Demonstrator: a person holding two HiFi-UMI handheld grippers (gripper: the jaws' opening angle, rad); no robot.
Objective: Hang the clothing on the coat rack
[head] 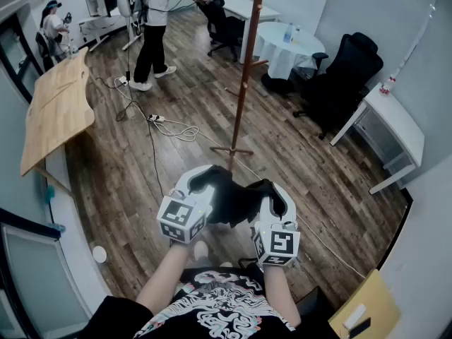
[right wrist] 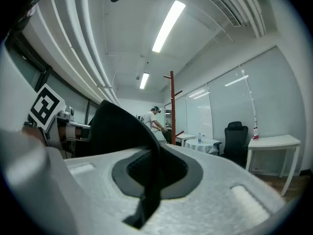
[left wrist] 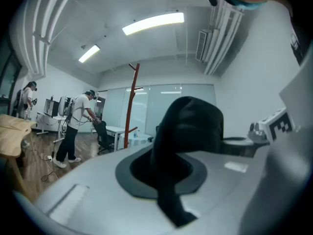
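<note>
Clothing (head: 236, 198): one black garment, stretched between two grippers on the near side of the coat rack (head: 242, 83), close to its base and touching none of its pegs. Left gripper (head: 206, 182): jaws closed on one edge of the cloth. Right gripper (head: 272, 198): jaws pinched on the other edge. One coat rack, brown and upright. Two people beyond the rack to its left, a nearer person (head: 154, 27) and a farther person (head: 53, 23). Two black chairs, a far chair (head: 224, 21) behind the rack and a side chair (head: 346, 76) to its right. One round table (head: 272, 51) just behind the rack, bearing a bottle (head: 288, 32)
</note>
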